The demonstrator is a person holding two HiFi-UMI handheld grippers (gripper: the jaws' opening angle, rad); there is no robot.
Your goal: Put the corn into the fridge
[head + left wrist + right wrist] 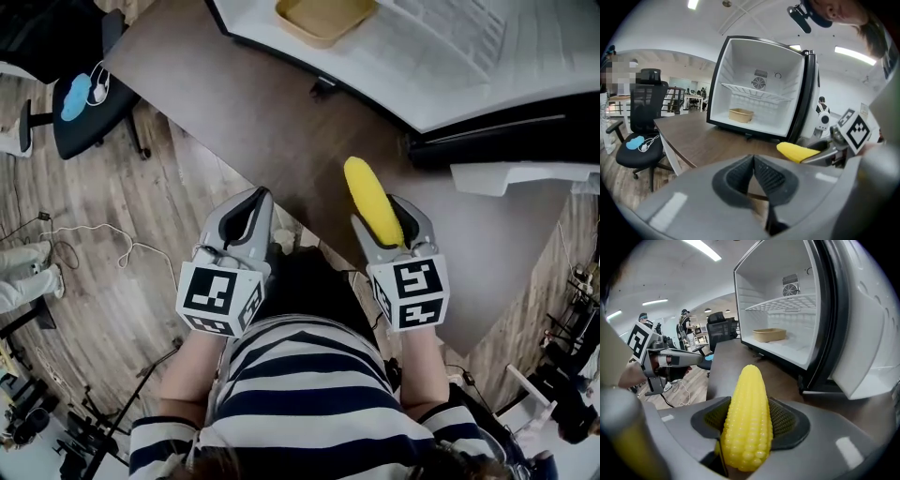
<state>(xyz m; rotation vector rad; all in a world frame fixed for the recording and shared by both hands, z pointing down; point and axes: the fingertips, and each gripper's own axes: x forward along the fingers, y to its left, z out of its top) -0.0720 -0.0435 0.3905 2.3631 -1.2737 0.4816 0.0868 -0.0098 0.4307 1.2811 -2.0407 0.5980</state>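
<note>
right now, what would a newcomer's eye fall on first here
The bright yellow corn stands out, clamped in the right gripper above the brown table. Beyond it the small fridge stands open on the table, a tan tray on its floor.

Brown table [272, 131], open fridge [427, 70] standing on it

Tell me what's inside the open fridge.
The fridge holds a bare wire shelf and, on its floor, a tan tray. The floor behind the tray is covered.
</note>
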